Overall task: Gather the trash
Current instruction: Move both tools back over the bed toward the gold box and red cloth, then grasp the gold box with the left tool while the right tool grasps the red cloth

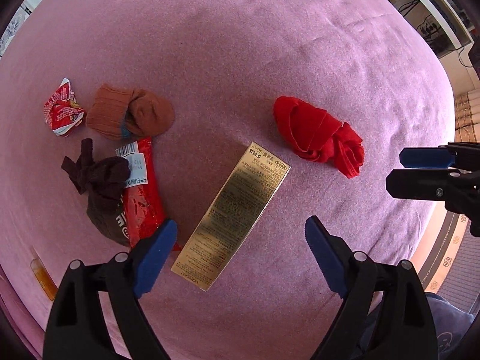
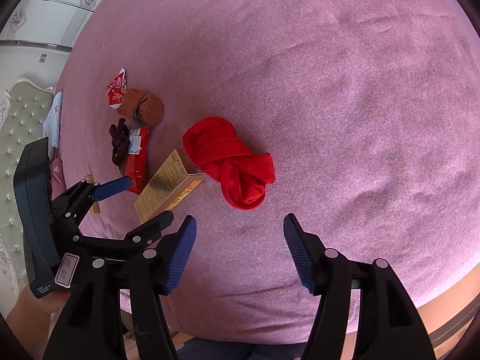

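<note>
Collecting barely begun: crumpled wrapper (image 1: pixel 61 111), red snack packet (image 1: pixel 142 192) and gold box (image 1: pixel 232 213) all on the pink bed (image 1: pixel 240 45) among socks. Left gripper (image 1: pixel 240 234) spread over box, empty; right gripper (image 2: pixel 240 231) spread, empty.

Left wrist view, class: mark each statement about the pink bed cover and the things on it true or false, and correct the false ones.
1. The gold box lies flat on the pink bed cover. True.
2. The left gripper is shut on the gold box. False: its jaws stand open and hold nothing.
3. The dark brown sock lies partly over the long red wrapper. True.
4. The red sock bundle touches the gold box. False: bare cover shows between them.
5. The crumpled red wrapper lies beside the light brown sock. True.
</note>
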